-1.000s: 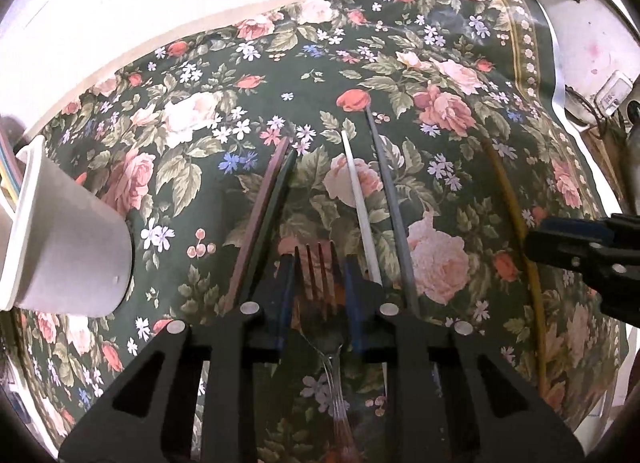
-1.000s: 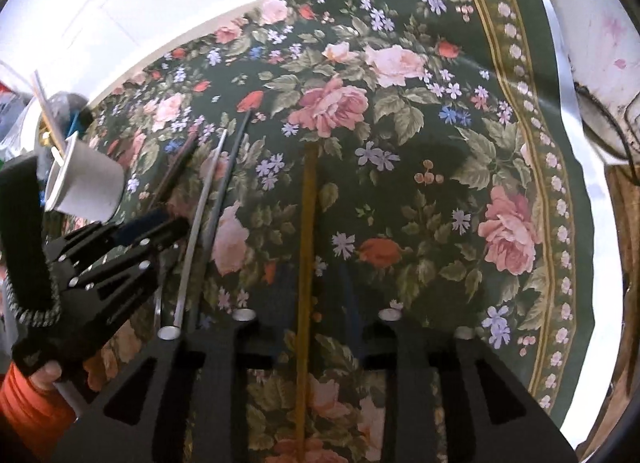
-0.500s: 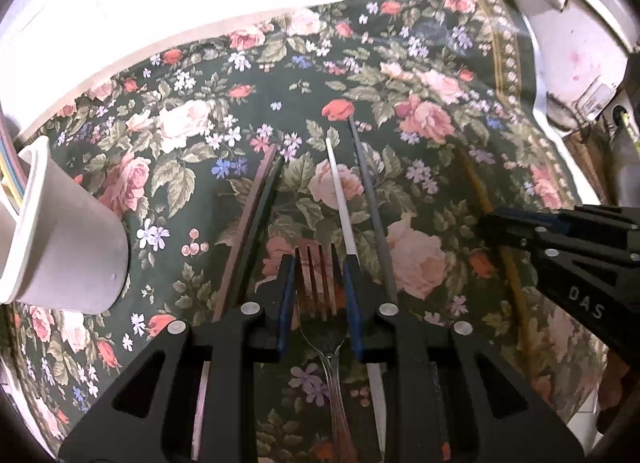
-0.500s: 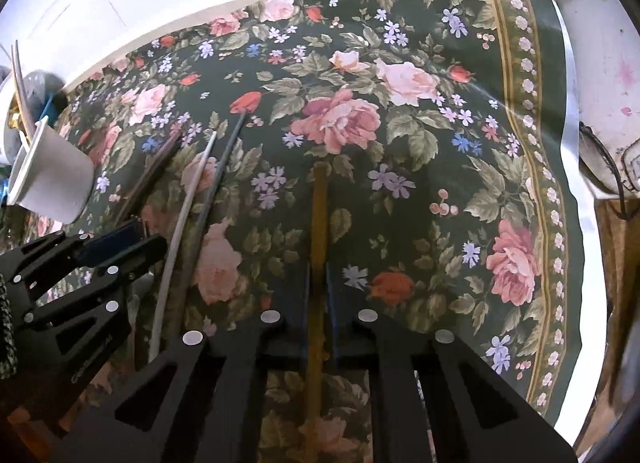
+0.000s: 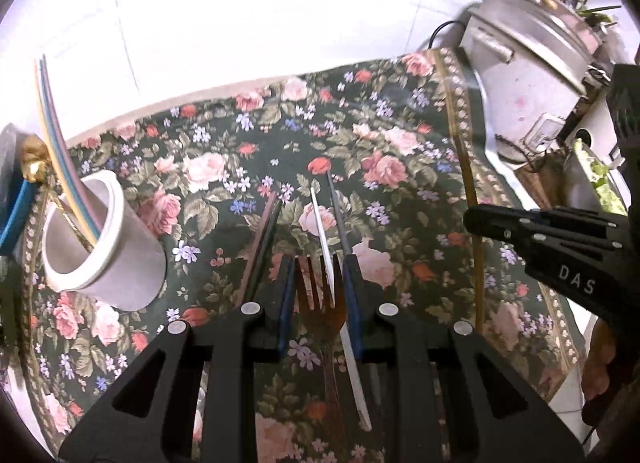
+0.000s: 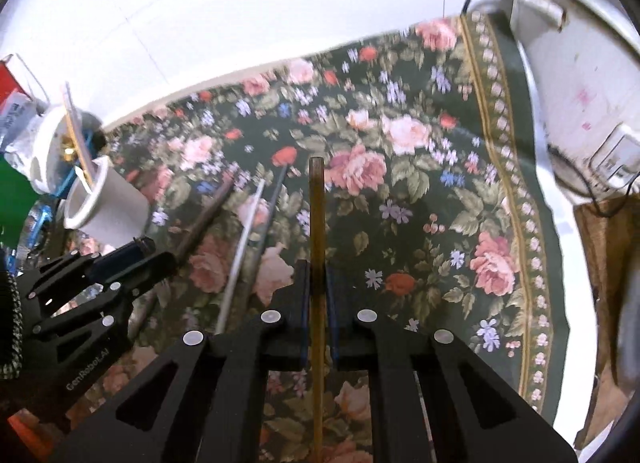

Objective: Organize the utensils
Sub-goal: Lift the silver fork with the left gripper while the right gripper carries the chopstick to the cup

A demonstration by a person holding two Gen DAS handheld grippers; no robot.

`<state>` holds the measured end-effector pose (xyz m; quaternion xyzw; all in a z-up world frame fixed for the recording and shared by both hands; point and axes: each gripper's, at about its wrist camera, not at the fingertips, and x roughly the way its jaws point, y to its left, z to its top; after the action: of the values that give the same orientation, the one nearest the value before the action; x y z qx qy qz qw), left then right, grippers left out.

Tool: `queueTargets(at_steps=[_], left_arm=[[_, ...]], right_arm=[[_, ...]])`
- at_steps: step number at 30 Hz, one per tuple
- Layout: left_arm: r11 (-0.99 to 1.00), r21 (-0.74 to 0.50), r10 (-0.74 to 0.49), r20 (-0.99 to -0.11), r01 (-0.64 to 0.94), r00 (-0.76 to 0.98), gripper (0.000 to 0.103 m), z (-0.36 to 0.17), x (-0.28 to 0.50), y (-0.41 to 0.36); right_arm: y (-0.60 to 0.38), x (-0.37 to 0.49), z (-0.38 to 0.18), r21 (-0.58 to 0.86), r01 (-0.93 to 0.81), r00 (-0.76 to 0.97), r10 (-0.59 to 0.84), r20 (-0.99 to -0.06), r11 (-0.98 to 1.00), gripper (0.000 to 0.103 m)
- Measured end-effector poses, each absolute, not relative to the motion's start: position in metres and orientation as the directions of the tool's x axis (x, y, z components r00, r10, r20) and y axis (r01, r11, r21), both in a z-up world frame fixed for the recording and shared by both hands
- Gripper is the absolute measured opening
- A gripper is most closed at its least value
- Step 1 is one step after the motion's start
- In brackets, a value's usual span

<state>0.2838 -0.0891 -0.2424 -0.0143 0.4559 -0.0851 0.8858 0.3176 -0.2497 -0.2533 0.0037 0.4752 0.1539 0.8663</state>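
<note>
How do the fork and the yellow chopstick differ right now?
The fork is broad with tines, coppery; the yellow chopstick is a thin, plain stick. The fork sits in the left gripper; the chopstick is pinched by the right gripper, whose fingers are far closer together. Both point away from the cameras, over the floral cloth.

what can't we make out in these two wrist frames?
- Fork handle, left wrist view: runs under the left gripper body and off the bottom edge.
- Yellow stick, right wrist view: near end cut off by the bottom edge, partly behind the right gripper.
- Cup contents, both views: only tops show; the wall hides the rest.
- Far tablecloth, right wrist view: blurred.
</note>
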Motion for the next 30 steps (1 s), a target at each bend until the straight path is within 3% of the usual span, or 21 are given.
queueTargets(at_steps=[30], left_arm=[[0.997, -0.069, -0.058, -0.661, 0.016, 0.748, 0.022, -0.155, 0.239, -0.046]], right_arm=[[-0.201, 0.286, -0.154, 0.150, -0.412, 0.649, 0.405, -0.643, 0.899, 0.007]])
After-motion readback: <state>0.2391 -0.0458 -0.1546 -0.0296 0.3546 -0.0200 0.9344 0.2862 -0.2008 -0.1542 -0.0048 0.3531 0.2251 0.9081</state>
